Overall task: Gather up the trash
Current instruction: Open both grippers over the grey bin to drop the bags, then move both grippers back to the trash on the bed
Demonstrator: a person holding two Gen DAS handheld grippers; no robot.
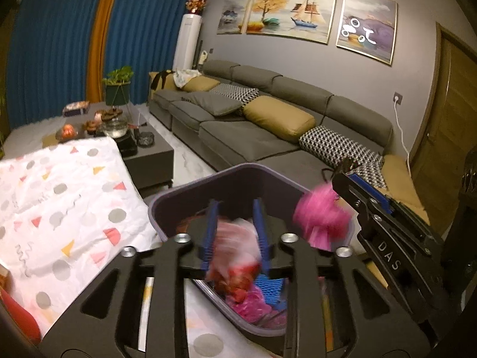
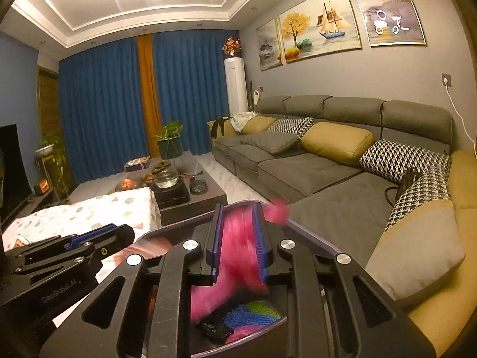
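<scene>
Living room at dusk light — grey sectional sofa (image 2: 313, 167), blue curtains (image 1: 53, 47), white tablecloth with coloured shapes (image 1: 59, 197).
Purple plastic bin (image 1: 167, 208) holds pink and blue mesh scraps. Left gripper (image 1: 235, 232) released, blurred pink-white wrapper (image 1: 235, 247) loose between its pads over the bin; right gripper (image 2: 238, 235) — pads around pink mesh trash (image 2: 235, 247), grip unclear.

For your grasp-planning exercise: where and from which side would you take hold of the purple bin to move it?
Probably grip the purple bin by its thin upright rim, coming from above with one finger inside and one outside the wall. The near-left edge looks freest; trash fills the middle.
</scene>
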